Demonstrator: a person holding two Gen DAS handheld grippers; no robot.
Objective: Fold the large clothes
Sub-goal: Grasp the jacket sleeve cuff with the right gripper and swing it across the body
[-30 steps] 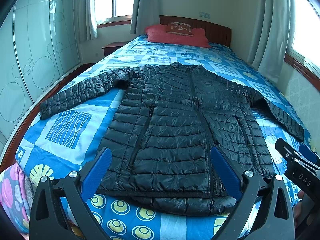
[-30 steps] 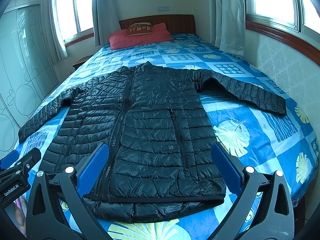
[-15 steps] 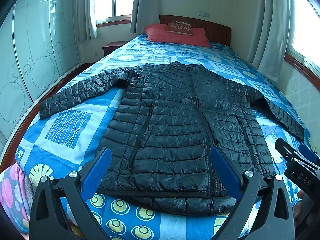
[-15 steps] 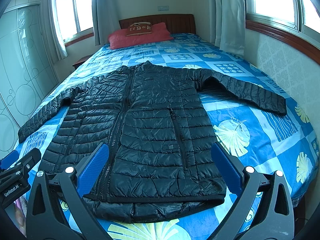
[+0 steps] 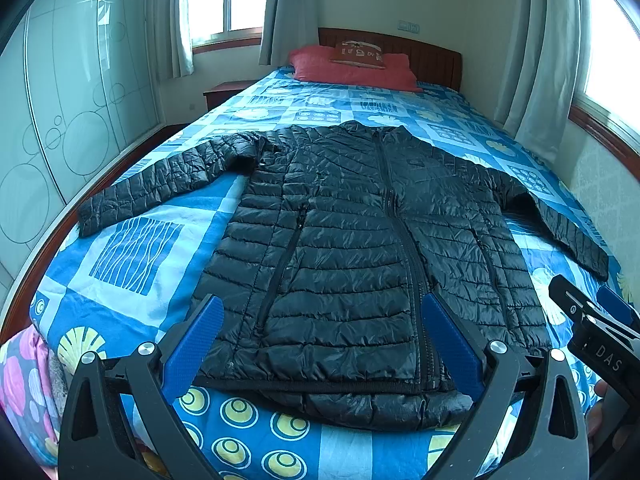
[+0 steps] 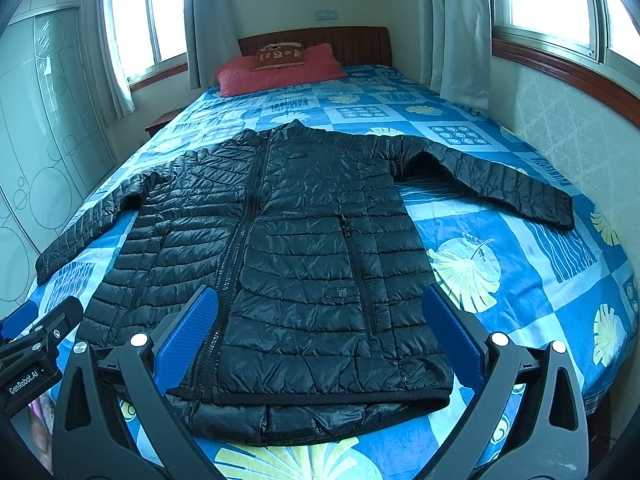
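A black quilted puffer jacket (image 6: pixel 296 264) lies front-up and zipped on a bed covered by a blue patchwork bedspread (image 6: pixel 520 280), both sleeves spread outward, its hem toward the camera. The right hand-held gripper (image 6: pixel 320 340) hangs above the hem with its blue-padded fingers (image 6: pixel 188 340) spread wide, holding nothing. A red pillow (image 6: pixel 280 72) rests against the brown wooden headboard (image 6: pixel 360 44). The left hand-held gripper (image 6: pixel 32 344) shows at the left edge.

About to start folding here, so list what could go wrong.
The black quilted puffer jacket looks shiny and slick, so folds may slide open. Its hem lies at the edge of the blue patterned bedspread; tugging could drag it off. The far sleeve cuff may be a stretch for the open right claw.
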